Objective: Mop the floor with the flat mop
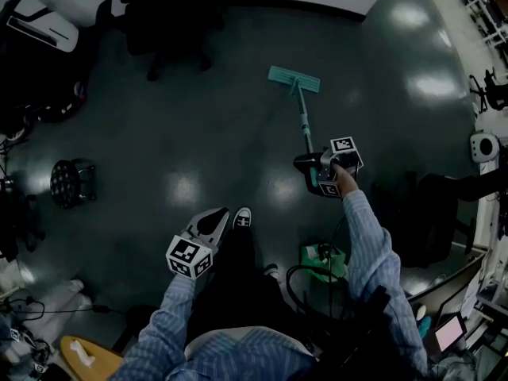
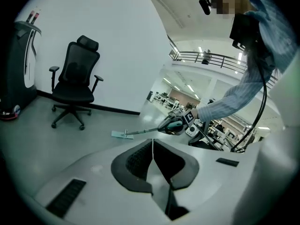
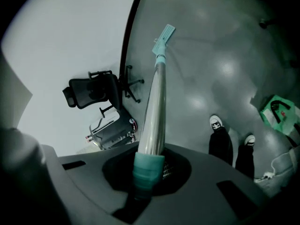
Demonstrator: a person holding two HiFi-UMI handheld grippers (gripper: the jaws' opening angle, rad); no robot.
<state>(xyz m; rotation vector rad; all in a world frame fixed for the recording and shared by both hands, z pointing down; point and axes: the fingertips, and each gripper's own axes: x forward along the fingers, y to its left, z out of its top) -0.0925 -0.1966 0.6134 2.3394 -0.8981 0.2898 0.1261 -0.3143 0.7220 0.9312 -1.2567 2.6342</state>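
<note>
As the person stands on the dark, glossy floor, the items on view are these.

Flat mop: teal head lying flat on the floor, toward its far edge and short of the black skirting at the foot of the white wall. Its metal pole slants back from the head to the person's right side.

Right gripper: held out on a blue striped sleeve, jaws clenched on the teal grip at the near end of the pole.

Left gripper: held low over the floor just beside the person's shoe, well apart from the mop. Its jaws are pressed together with nothing between them.

Office chair: black, on castors, at the far edge of the floor against the wall, to the left of the mop head.

Green bag: on the floor close by the person's right leg, nearer the person than the right gripper.

Shoes, pair: dark with white toes, both planted on the floor.
</note>
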